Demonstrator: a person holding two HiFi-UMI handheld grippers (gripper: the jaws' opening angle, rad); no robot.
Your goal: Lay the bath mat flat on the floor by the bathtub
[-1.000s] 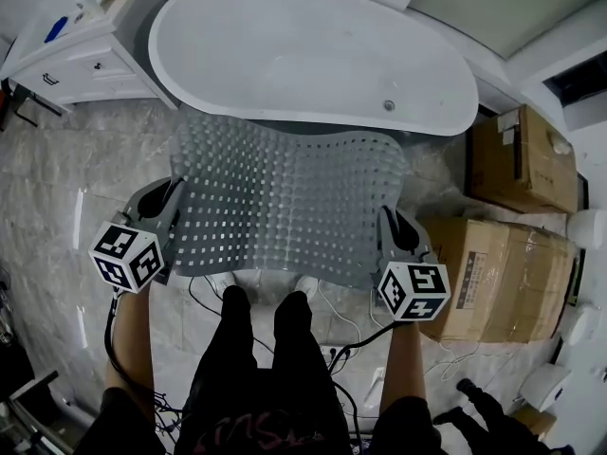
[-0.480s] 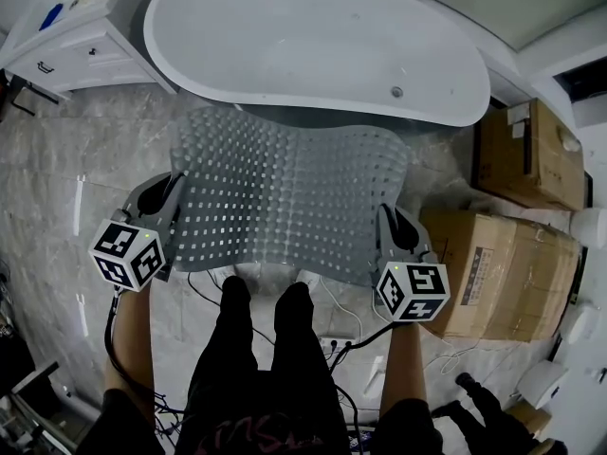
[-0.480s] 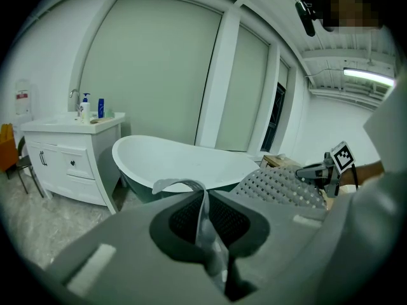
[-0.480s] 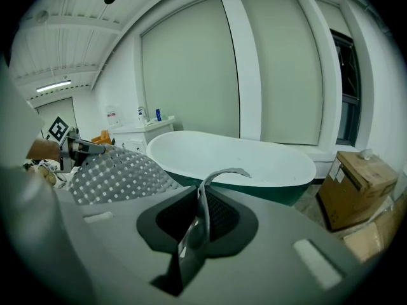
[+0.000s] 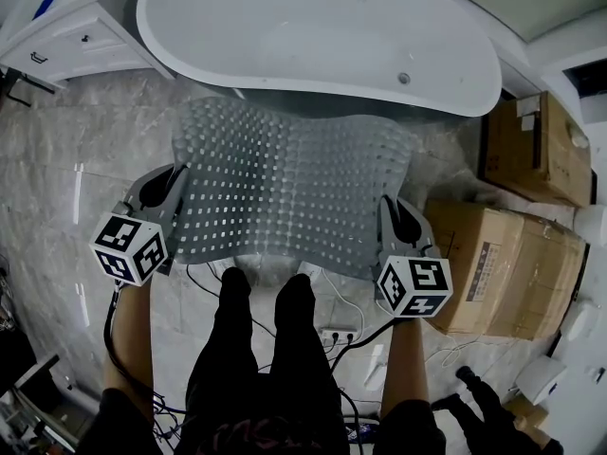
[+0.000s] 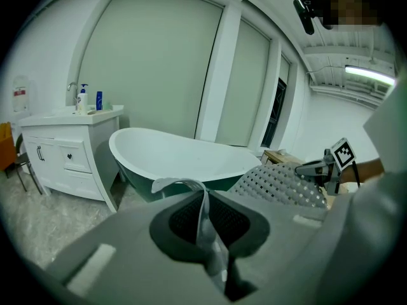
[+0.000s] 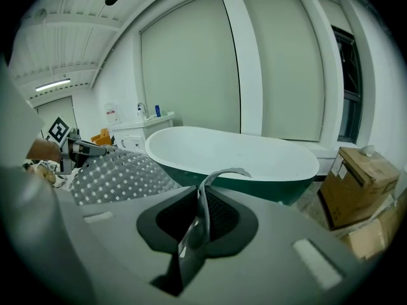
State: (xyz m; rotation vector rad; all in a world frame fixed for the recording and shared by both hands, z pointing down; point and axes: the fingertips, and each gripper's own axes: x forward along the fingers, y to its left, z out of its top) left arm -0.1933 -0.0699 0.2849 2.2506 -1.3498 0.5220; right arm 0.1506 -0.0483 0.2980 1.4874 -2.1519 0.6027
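Marble floor [image 5: 66,188] lies before the white bathtub [image 5: 313,27]. The left tool [image 5: 167,186] clamps one edge of the bath mat [image 5: 285,188], held spread out just in front of the tub; the right tool [image 5: 394,218] clamps its opposite edge, near cardboard boxes [image 5: 493,263].

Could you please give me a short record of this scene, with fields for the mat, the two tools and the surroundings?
Bath mat: grey, perforated, held spread out above the floor, curved, not yet laid down
Left tool: shut on the mat's left edge
Right tool: shut on the mat's right edge
Bathtub: white, just beyond the mat's far edge
Floor: marbled tile
Surroundings: cardboard boxes at right, white cabinet at left
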